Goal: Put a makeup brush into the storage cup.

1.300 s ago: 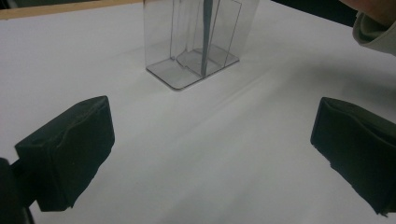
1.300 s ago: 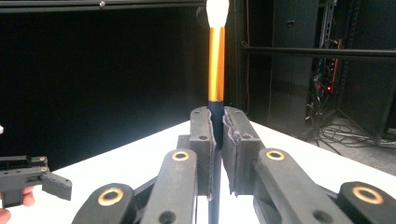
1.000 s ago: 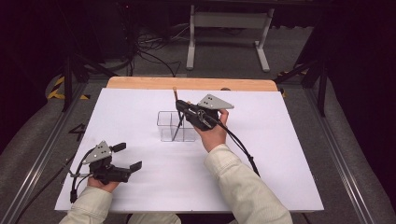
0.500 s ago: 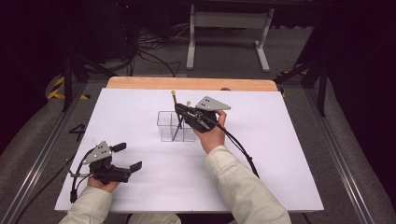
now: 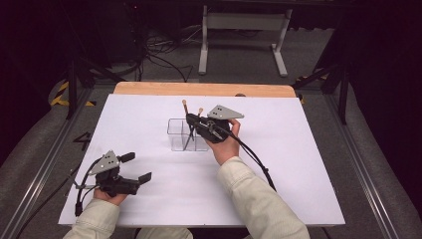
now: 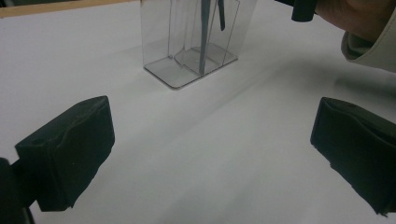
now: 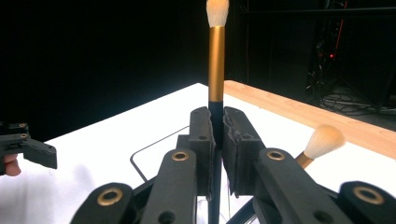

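A clear divided container (image 5: 178, 137) stands mid-table on the white sheet. My right gripper (image 5: 192, 120) hovers over it, shut on the black handle of a makeup brush (image 5: 184, 105) with a gold ferrule and pale tip (image 7: 216, 56). The brush stands upright with its lower end down in the container. A second brush (image 5: 200, 111) leans in the container, its tip to the right (image 7: 322, 142). My left gripper (image 5: 137, 167) rests near the front left of the sheet, open, with nothing between its pads (image 6: 70, 149). It faces the container (image 6: 187, 42).
The white sheet (image 5: 298, 164) covers the table, and a wooden edge (image 5: 199, 88) runs along the far side. A metal stand (image 5: 244, 30) and loose cables (image 5: 159, 55) lie on the dark floor beyond. Black cables trail from both grippers.
The brush held by the right gripper has sunk slightly toward the container. The left gripper has stayed where it was.
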### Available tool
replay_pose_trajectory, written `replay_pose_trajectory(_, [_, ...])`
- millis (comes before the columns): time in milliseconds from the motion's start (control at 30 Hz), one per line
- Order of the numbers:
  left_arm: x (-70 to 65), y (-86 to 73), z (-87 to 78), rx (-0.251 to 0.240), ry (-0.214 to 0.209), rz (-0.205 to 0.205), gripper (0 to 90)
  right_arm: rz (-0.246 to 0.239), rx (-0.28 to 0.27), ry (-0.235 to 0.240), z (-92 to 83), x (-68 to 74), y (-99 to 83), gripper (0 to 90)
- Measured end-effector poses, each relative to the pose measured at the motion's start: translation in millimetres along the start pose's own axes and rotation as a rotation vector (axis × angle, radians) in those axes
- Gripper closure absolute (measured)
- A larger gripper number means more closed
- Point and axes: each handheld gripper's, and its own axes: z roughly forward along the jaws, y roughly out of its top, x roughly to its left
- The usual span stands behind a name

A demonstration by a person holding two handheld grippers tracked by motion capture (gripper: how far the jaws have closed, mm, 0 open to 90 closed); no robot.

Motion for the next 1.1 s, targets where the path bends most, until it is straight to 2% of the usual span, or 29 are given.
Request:
replay_pose_trajectory(133, [0.1, 0.1, -0.1, 0.004, -0.001, 0.001, 0.5, 0.003, 0.004, 0.001, -0.6, -0.5, -0.6, 82.1])
replay_pose_trajectory(233, [0.4, 0.2, -0.2, 0.005, -0.001, 0.004, 0.5, 0.007, 0.011, 0.011, -0.7, -1.0, -0.9, 77.0])
replay_pose_trajectory(300, [0.3, 0.2, -0.2, 0.005, -0.001, 0.003, 0.5, 0.012, 0.003, 0.024, -1.8, -1.3, 0.3, 58.2])
replay_pose_trajectory(367, [0.6, 0.3, -0.2, 0.005, 0.000, 0.005, 0.5, 0.034, -0.009, 0.036, -5.2, -1.7, 3.5, 47.1])
replay_pose_trajectory(567, [0.6, 0.4, 0.0, 0.002, -0.002, -0.002, 0.4, 0.020, -0.039, 0.063, -22.0, -0.4, 15.3, 26.7])
replay_pose_trajectory(633, [0.6, 0.4, 0.1, 0.000, -0.003, -0.002, 0.4, 0.018, -0.048, 0.067, -25.8, -0.2, 17.2, 24.7])
replay_pose_trajectory(700, [0.9, 0.6, -0.5, 0.002, -0.004, -0.002, 0.5, 0.013, -0.060, 0.084, -36.9, -0.4, 21.6, 19.7])
replay_pose_trajectory(767, [0.6, 0.6, -0.5, -0.006, -0.006, -0.010, 0.4, -0.009, -0.067, 0.083, -48.3, -0.5, 24.8, 18.8])
replay_pose_trajectory(933, [0.9, 1.1, -1.7, -0.010, -0.009, -0.007, 0.4, -0.033, -0.060, 0.083, -72.0, -3.9, 29.7, 17.1])
replay_pose_trajectory(967, [0.9, 1.1, -1.7, -0.010, -0.009, -0.007, 0.5, -0.033, -0.060, 0.083, -72.0, -3.9, 29.7, 17.1])
replay_pose_trajectory(1000, [1.2, 1.2, -2.0, -0.010, -0.011, -0.004, 0.4, -0.041, -0.059, 0.082, -81.0, -5.8, 31.5, 16.6])
replay_pose_trajectory(1033, [1.0, 1.2, -2.1, -0.012, -0.010, -0.008, 0.4, -0.041, -0.059, 0.082, -81.0, -5.8, 31.5, 16.6])
replay_pose_trajectory(1100, [1.4, 1.7, -2.7, -0.013, -0.012, -0.009, 0.4, -0.050, -0.059, 0.074, -94.2, -8.4, 34.0, 16.1])
